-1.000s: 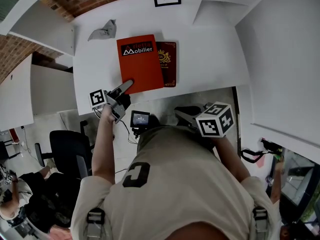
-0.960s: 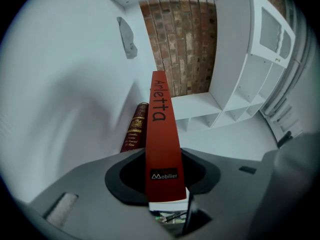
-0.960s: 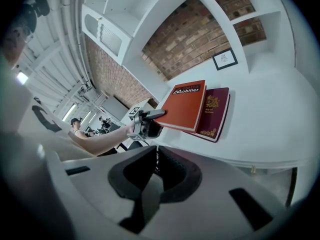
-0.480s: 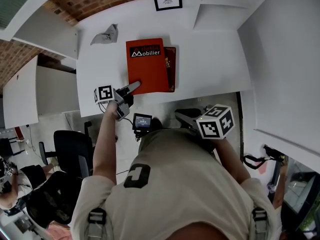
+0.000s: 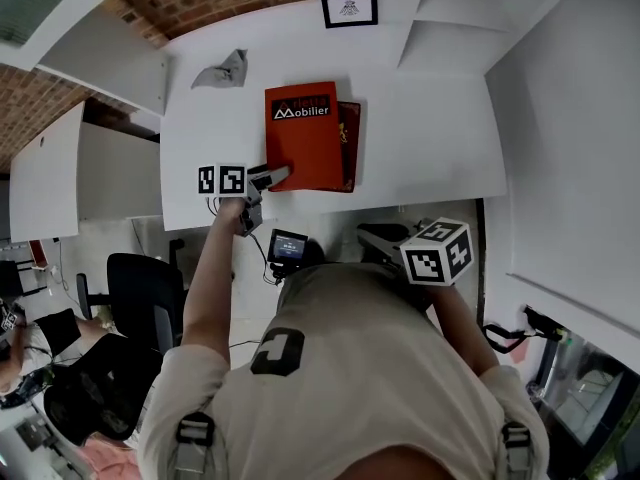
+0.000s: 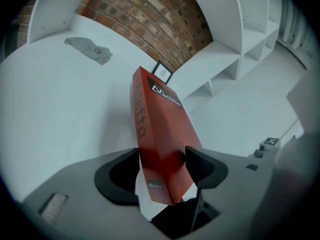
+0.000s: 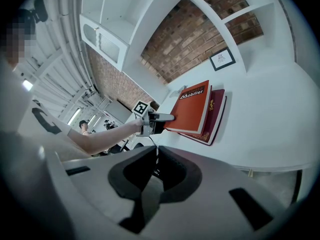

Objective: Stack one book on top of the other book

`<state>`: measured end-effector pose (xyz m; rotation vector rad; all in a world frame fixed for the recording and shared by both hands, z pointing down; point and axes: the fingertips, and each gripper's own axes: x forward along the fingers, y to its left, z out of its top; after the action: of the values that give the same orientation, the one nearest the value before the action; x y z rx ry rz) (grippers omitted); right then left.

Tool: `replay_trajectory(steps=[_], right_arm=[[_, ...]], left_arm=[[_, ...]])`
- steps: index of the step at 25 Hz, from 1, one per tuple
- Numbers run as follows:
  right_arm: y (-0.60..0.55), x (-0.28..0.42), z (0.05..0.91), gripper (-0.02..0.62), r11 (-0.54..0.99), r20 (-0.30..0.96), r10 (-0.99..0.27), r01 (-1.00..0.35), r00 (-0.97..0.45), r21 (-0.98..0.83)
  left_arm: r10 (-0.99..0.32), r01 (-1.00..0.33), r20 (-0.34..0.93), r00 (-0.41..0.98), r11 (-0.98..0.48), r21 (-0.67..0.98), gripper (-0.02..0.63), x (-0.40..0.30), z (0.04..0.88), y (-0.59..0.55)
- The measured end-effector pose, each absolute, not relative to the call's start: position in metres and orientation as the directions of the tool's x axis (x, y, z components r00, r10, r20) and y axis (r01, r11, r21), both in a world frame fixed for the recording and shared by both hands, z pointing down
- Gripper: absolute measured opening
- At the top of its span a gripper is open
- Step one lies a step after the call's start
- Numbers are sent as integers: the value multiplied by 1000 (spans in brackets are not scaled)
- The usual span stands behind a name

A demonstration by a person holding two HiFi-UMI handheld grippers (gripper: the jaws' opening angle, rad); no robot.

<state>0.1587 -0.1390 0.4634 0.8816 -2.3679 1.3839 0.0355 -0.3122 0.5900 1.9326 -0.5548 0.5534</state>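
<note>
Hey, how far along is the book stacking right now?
Done: the orange book lies on the dark red book. In hand: the left claw has just been opening, with the orange book's corner inside it. Left: probably only backing that claw away; the right claw hangs shut and empty, clear of the books.

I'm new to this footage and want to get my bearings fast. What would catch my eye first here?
A bright orange book lies on a dark red book in the middle of the white table. The left gripper sits at its near left corner; its jaws have just been opening, with the corner between them. A crumpled grey cloth lies far left on the table.
</note>
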Motion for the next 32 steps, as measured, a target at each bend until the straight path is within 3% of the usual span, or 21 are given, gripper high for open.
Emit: replay_trajectory(steps=[10,32], right_arm=[[-146,147,459,11,380,541,-359,-649,-761,-659],[-148,146,457,11,392,558,-344,-655,-755,-646]], left_arm=[[-44,-543,598,801,-474,693,288,45,588,-302],[-27,-516,575,818,-475,712,288,60,588,-299]])
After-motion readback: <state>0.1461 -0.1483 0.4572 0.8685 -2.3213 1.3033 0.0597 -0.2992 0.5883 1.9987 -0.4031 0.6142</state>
